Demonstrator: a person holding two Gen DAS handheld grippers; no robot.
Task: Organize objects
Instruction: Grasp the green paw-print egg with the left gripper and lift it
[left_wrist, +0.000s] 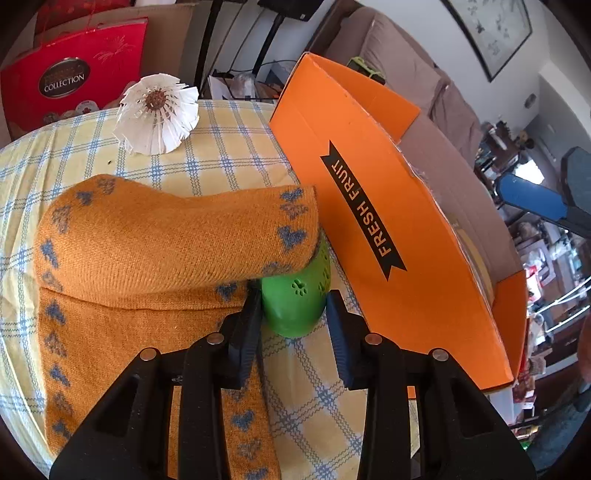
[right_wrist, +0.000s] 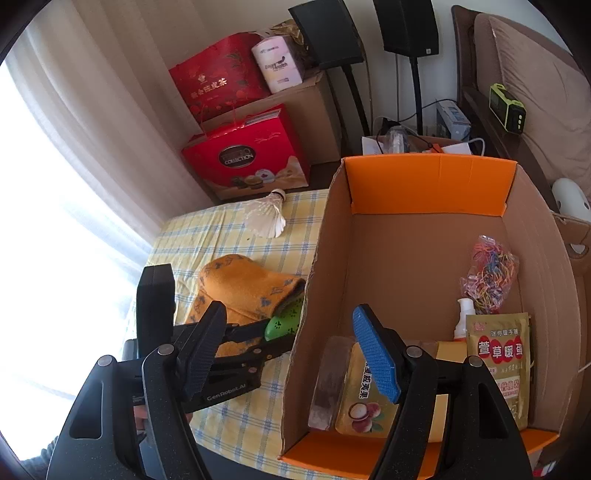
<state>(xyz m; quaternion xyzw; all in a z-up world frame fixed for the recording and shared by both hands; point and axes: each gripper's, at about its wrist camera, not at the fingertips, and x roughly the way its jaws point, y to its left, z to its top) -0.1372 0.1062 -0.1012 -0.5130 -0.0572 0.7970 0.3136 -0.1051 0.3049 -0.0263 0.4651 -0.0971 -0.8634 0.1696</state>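
The left claw (left_wrist: 293, 308) sits at the lower middle of the left wrist view with its jaws narrowed around a green perforated ball (left_wrist: 295, 306). The dark pad on the left side lies against the ball; the blue pad on the right looks to be at its surface or just shy of it, so I cannot say for sure that the squeeze is complete. No earlier view is at hand, so only the present stance can be told.

The ball rests on the checked worktop (left_wrist: 221, 147), half tucked under the folded end of an orange knitted sock (left_wrist: 166, 236), and just beside the outer wall of the orange fruit box (left_wrist: 369, 206) that fills the right of the frame. A white shuttlecock (left_wrist: 157, 112) lies well apart at the upper left.

The right claw (right_wrist: 291, 354) hangs wide and empty at the bottom of the right wrist view, above the near edge of the box, in which a bag of coloured rubber bands (right_wrist: 489, 275) and several packets already lie.

To do this pick well, I judge the pads should settle on the widest part of the ball before any lift (a round plastic shell squirts out of an off-centre pinch). The sock drapes over its far side, so drawing the ball back toward the lower frame first should keep the fabric from dragging along. Then lift clear of the box wall and release it in a bare patch of the box floor.
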